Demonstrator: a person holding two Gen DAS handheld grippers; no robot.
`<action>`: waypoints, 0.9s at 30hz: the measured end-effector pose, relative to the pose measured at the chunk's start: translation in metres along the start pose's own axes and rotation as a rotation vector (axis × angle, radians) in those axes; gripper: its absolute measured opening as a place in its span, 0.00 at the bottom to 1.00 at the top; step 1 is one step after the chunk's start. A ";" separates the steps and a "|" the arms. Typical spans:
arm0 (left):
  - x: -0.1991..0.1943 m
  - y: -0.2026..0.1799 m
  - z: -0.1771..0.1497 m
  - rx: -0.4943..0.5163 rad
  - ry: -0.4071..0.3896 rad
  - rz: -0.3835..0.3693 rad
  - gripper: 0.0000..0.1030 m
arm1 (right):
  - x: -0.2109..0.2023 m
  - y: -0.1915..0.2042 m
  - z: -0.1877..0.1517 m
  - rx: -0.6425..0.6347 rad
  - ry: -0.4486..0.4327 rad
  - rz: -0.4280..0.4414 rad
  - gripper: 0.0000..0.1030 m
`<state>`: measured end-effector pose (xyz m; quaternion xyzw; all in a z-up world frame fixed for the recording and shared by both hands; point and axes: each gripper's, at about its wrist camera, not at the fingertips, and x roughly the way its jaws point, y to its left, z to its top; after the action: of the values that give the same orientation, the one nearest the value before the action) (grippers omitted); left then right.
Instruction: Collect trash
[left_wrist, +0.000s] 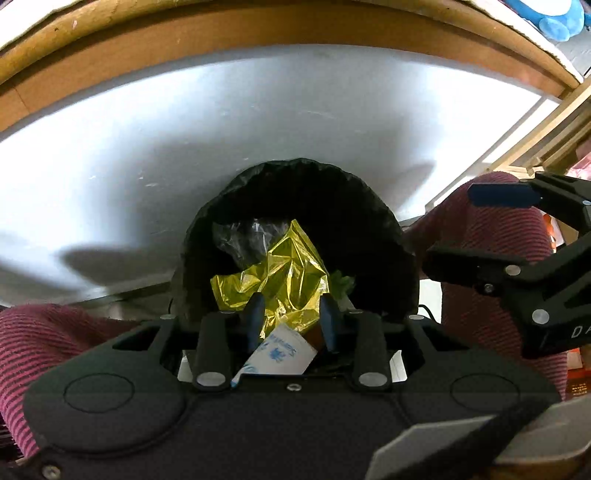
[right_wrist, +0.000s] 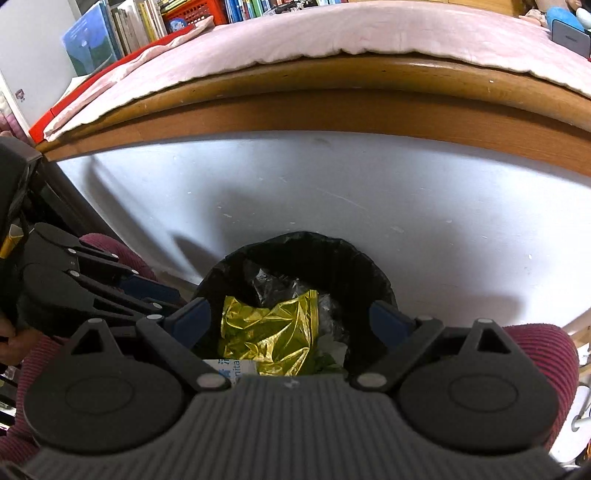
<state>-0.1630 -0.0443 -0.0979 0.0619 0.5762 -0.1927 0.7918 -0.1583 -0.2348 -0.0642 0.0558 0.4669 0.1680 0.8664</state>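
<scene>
A bin lined with a black bag (left_wrist: 295, 170) (right_wrist: 306, 240) stands on the floor against a white panel. Inside lie a crumpled gold foil wrapper (left_wrist: 288, 273) (right_wrist: 269, 332), a white sachet with blue print (left_wrist: 284, 350) (right_wrist: 231, 369), clear plastic (left_wrist: 243, 236) (right_wrist: 280, 284) and a green scrap (left_wrist: 341, 282) (right_wrist: 325, 362). My left gripper (left_wrist: 291, 315) hovers over the bin's near edge, its blue fingers a narrow gap apart with nothing between them. My right gripper (right_wrist: 291, 317) hangs wide open above the bin and holds nothing; it also shows at the right of the left wrist view (left_wrist: 480, 229).
A bed's white side panel (right_wrist: 332, 192) with a wooden rail (right_wrist: 332, 99) and pink sheet (right_wrist: 332, 33) rises behind the bin. A person's legs in maroon striped trousers (left_wrist: 491, 295) (right_wrist: 535, 350) flank it. Books (right_wrist: 122, 29) line a shelf at the far left.
</scene>
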 end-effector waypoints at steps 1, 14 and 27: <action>0.000 0.001 0.000 0.000 -0.002 0.001 0.35 | 0.000 0.000 0.000 -0.001 0.000 0.000 0.95; -0.006 -0.002 -0.001 -0.017 -0.026 0.041 0.60 | 0.001 -0.001 0.000 0.018 0.005 -0.025 0.97; -0.002 0.000 -0.006 -0.080 -0.003 0.057 0.79 | 0.004 -0.003 -0.003 0.043 0.030 -0.020 1.00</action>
<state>-0.1690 -0.0418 -0.0979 0.0462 0.5803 -0.1472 0.7997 -0.1580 -0.2367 -0.0701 0.0671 0.4840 0.1498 0.8595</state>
